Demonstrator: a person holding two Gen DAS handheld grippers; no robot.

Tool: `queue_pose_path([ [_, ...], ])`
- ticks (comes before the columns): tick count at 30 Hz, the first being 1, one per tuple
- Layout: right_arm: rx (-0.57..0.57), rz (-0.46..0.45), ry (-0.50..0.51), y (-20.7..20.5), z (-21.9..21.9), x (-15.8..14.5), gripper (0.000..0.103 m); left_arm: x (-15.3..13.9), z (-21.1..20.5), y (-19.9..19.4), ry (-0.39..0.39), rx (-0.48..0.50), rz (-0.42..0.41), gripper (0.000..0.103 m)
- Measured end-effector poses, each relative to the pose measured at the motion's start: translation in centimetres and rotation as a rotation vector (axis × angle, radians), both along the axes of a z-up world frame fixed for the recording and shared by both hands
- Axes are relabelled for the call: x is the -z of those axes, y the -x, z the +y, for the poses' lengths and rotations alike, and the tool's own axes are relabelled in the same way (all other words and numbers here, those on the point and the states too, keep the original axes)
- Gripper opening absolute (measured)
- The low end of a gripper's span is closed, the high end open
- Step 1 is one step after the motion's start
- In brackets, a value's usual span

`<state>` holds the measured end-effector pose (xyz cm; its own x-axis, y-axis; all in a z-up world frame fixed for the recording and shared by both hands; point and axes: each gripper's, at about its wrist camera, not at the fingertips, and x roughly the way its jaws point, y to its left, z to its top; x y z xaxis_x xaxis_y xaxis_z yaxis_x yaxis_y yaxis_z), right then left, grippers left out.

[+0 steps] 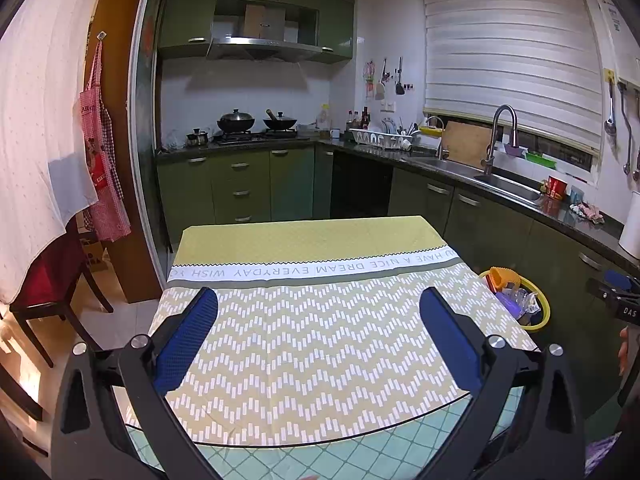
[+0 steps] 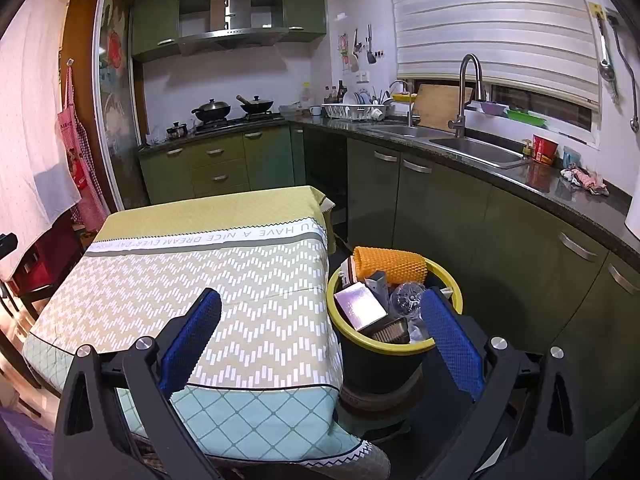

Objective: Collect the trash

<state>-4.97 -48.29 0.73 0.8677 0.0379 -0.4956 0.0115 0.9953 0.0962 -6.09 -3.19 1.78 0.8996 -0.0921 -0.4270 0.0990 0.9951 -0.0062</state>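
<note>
Both grippers, left & right, were wide open w/ nothing held; I saw the yellow-rimmed trash bin full beside the table.

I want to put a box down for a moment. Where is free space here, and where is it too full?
The tablecloth is bare from the lettered white band to the near edge, between the open left gripper fingers. The yellow-rimmed bin beside the table is crowded: orange mesh roll, box, crumpled plastic. The right gripper is open and holds nothing.
</note>
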Motion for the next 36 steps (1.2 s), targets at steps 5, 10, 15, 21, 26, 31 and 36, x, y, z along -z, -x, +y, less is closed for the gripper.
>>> queue_pose_path([
  [5, -0.001, 0.000, 0.000, 0.00, 0.11, 0.02, 0.098, 0.11, -0.05, -0.04, 0.000, 0.003, 0.001, 0.096],
  [10, 0.001, -0.001, 0.000, -0.05, 0.12, -0.02, 0.098, 0.28, -0.13, -0.04, -0.002, 0.008, 0.001, 0.096],
  [15, 0.004, -0.002, -0.005, -0.04, 0.07, -0.09, 0.098, 0.41, -0.42, -0.04, -0.005, 0.012, 0.002, 0.096],
  [21, 0.004, -0.001, -0.006, -0.07, -0.03, -0.06, 0.098, 0.49, -0.67, -0.02, -0.007, 0.018, 0.005, 0.096],
  [26, 0.004, 0.000, -0.007, -0.08, -0.05, -0.01, 0.098, 0.50, -0.80, 0.06, -0.006, 0.021, 0.004, 0.096],
  [31, 0.003, 0.000, -0.009, -0.09, -0.08, 0.02, 0.098, 0.47, -0.91, 0.12, -0.007, 0.021, 0.004, 0.096],
  [36, 0.003, 0.002, -0.008, -0.11, -0.06, 0.05, 0.098, 0.48, -0.97, 0.06, -0.007, 0.022, 0.007, 0.096],
])
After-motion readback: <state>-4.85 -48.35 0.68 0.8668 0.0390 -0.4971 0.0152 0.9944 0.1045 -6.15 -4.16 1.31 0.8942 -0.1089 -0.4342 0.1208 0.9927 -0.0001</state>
